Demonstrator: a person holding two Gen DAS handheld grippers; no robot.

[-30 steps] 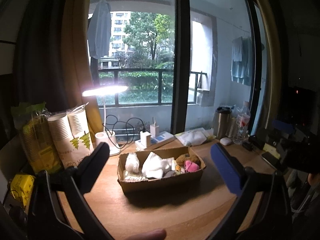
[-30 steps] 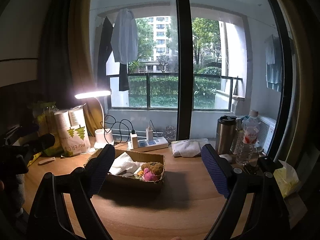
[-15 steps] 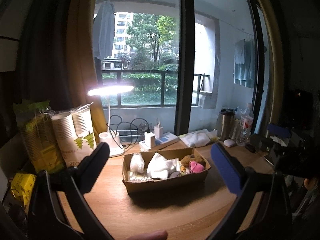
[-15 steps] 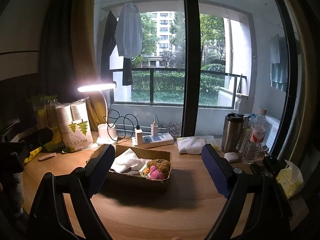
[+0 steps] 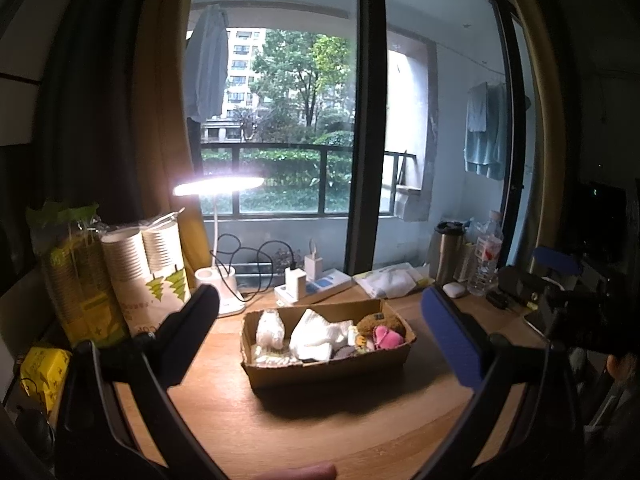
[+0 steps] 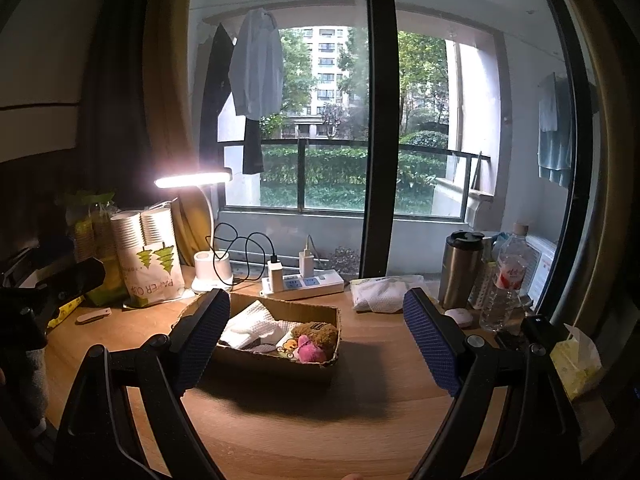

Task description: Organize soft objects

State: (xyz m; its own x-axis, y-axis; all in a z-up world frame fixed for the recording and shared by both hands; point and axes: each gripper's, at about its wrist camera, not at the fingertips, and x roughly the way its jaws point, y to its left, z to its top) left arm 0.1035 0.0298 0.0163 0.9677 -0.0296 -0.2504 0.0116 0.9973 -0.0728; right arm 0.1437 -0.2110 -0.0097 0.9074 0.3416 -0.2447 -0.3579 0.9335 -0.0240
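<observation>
- The cardboard box (image 5: pixel 326 362) sits mid-frame on the table (image 5: pixel 320 432); white cloth (image 5: pixel 314 334), brown plush (image 5: pixel 380 322) and pink toy (image 5: pixel 386 338) lie gathered inside, probably to keep soft things together.
- Left tongs (image 5: pixel 320 332) and right tongs (image 6: pixel 316 338) gape wide, empty, both aimed boxward.

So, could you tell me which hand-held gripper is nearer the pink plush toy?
Right, probably. The pink plush toy sits just ahead between its fingers; the left hand-held gripper looks slightly farther back.
</observation>
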